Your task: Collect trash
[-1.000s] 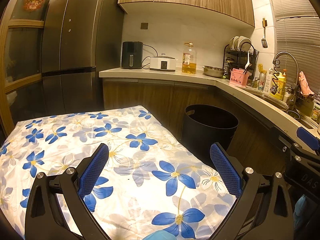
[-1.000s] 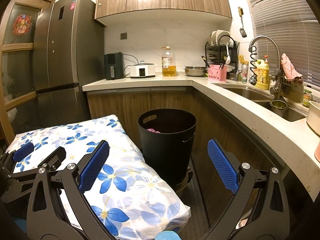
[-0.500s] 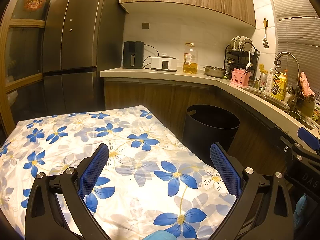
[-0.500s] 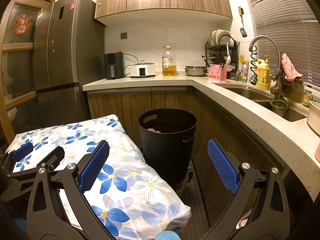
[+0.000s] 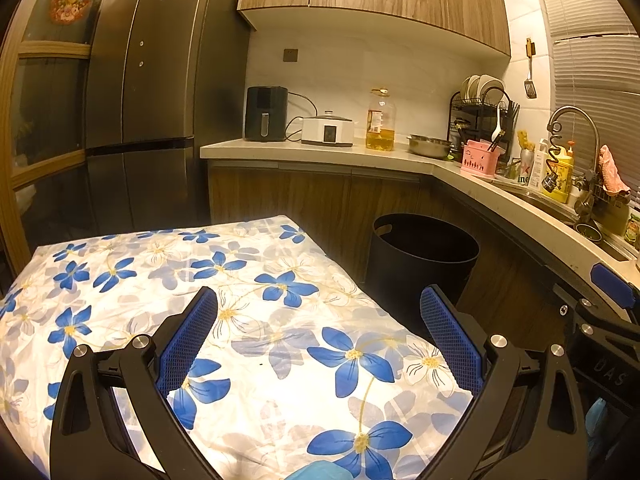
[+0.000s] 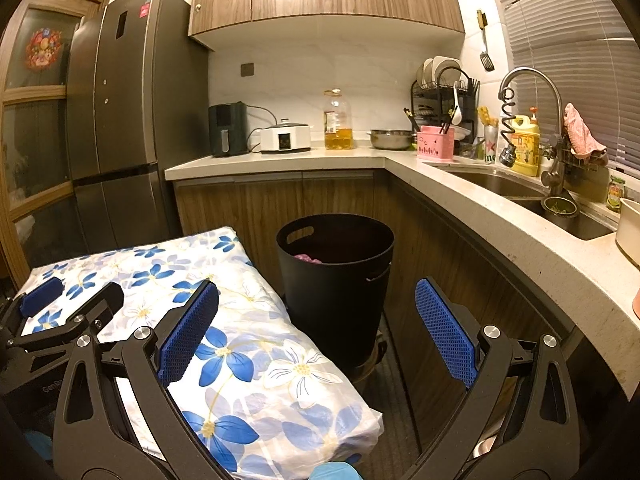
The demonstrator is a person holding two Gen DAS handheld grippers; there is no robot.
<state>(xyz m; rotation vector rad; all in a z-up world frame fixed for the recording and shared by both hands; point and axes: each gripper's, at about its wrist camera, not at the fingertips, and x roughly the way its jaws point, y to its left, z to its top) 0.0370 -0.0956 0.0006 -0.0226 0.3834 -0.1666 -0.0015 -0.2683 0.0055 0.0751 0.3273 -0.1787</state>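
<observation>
Both claws spread over the flowered cloth.
Left claw [image 5: 318,336] and right claw [image 6: 316,328] grip nothing; the black bin [image 6: 336,276] stands off the cloth's [image 5: 240,280] far right corner.

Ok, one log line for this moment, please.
left gripper: open, empty | right gripper: open, empty | black bin: on floor, pink item inside | floral cloth: no trash visible

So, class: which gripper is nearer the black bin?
Right. The right gripper faces the black bin head-on, beside the floral cloth. The left gripper hangs over that cloth, the bin ahead to its right.
</observation>
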